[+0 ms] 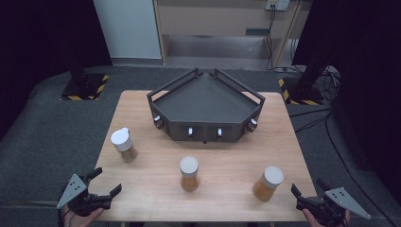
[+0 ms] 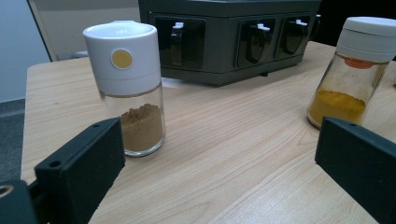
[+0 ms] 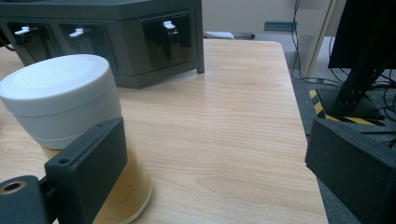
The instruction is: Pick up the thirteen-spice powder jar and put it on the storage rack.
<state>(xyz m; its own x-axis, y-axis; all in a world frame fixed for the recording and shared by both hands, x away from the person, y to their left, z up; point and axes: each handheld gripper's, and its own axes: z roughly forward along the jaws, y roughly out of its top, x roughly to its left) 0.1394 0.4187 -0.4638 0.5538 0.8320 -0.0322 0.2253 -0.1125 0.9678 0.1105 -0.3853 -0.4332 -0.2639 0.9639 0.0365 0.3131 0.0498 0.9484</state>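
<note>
Three glass spice jars with white caps stand on the wooden table (image 1: 227, 156): a left jar (image 1: 124, 145), a middle jar (image 1: 189, 174) and a right jar (image 1: 267, 183). A dark grey corner rack (image 1: 205, 101) with knobs on its front sits at the back. My left gripper (image 1: 107, 180) is open at the table's front left corner, with nothing between its jaws. In the left gripper view (image 2: 217, 135) a jar of brown powder (image 2: 133, 88) and a jar of yellow powder (image 2: 348, 70) stand ahead. My right gripper (image 1: 308, 187) is open at the front right, beside the right jar (image 3: 60, 102).
On the grey floor, black stand bases with yellow-black stripes sit behind the table at the left (image 1: 85, 87) and right (image 1: 302, 92). Cables run along the floor at the right (image 1: 326, 123). The table's right edge (image 3: 303, 140) lies between the right gripper's jaws.
</note>
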